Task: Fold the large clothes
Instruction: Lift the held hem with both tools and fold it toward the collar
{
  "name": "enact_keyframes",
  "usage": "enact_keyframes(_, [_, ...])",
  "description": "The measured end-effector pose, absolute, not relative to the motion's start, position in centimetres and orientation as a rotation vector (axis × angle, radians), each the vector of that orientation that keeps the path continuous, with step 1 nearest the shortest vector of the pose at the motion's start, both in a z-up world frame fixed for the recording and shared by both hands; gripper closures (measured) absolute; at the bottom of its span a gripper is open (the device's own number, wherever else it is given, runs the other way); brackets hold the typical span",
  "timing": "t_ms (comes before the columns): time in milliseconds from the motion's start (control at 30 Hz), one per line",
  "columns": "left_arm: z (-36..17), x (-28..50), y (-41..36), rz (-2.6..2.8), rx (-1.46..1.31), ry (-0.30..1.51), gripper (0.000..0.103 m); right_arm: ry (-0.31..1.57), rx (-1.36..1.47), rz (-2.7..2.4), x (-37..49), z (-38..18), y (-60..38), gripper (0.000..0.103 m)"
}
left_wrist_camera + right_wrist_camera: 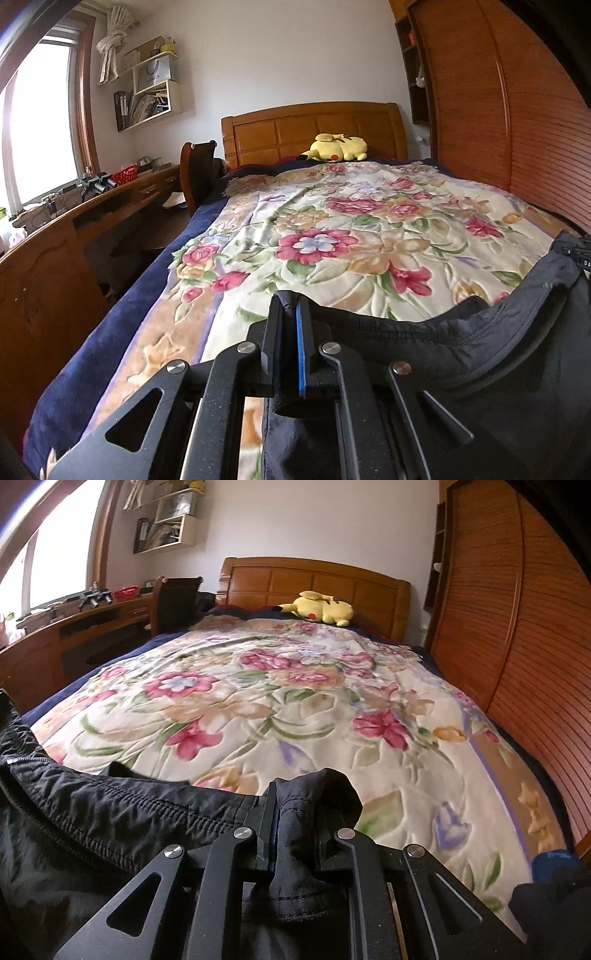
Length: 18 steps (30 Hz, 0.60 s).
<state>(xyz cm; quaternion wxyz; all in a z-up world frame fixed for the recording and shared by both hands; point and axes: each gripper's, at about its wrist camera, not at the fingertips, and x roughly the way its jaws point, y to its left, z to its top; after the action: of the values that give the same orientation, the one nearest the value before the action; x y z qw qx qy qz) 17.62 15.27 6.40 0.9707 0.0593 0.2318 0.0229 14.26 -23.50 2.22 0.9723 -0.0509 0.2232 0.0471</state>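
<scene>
Stretching along the near edge of the bed [110, 332], the black garment [461, 350] is held up by a corner in each claw, the left claw [290, 306] and right claw [295, 794] both clamped on its fabric. Beyond its hem, the floral blanket [295, 701] is left bare up to the yellow plush toy [321, 607] at the headboard [314, 129].

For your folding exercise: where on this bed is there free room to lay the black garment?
Free: the floral blanket from the stretched black garment up toward the headboard. Taken: the yellow Pikachu plush at the headboard, dark clothes at the near right corner.
</scene>
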Motion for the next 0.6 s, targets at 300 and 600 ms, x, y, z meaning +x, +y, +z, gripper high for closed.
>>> enact_keyframes(300, [4.1,19.8,15.6,0.048,0.088,0.542,0.089,0.508,-0.082,0.081,18.3,0.0,-22.6,0.077])
enact_keyframes(600, [4.7,15.6,13.9,-0.060,0.092,0.523,0.022,0.466,-0.060,0.158,16.4,1.4,-22.9,0.038])
